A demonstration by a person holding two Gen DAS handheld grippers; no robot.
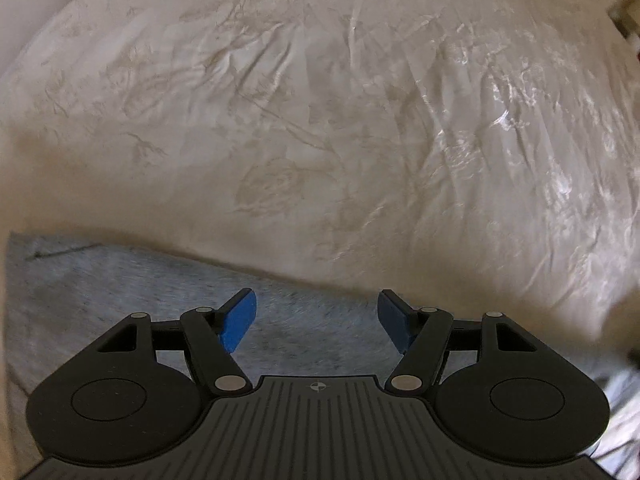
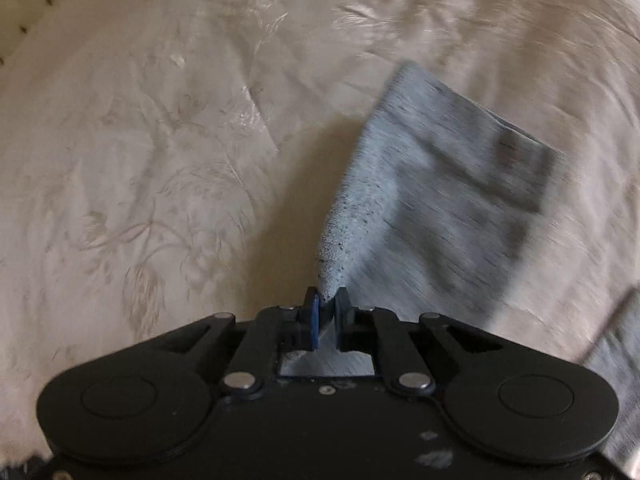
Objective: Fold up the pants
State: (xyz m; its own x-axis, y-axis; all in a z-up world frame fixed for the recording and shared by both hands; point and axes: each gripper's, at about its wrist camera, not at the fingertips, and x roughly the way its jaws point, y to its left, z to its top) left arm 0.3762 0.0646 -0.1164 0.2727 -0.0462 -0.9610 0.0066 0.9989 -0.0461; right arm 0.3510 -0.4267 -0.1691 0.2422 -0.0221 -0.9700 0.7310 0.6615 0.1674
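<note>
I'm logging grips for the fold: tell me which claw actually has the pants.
The right claw: its pads are pinched shut on a bunched corner of the grey pants. The left claw hangs open above the fabric.

Dim warm light, motion blur, perhaps right-side glare.

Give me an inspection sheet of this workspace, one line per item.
Surface: cream bedspread with a woven floral pattern, creased.
Job's things: grey pants, one part lying flat, one corner lifted.
Clutter: nothing seen.
Grippers: left gripper above the pants with jaws apart, nothing between them; right gripper with jaws pinched on the lifted corner.
Cables: nothing seen.
Surroundings: tufted headboard at the far edge; the rest is blurred.
</note>
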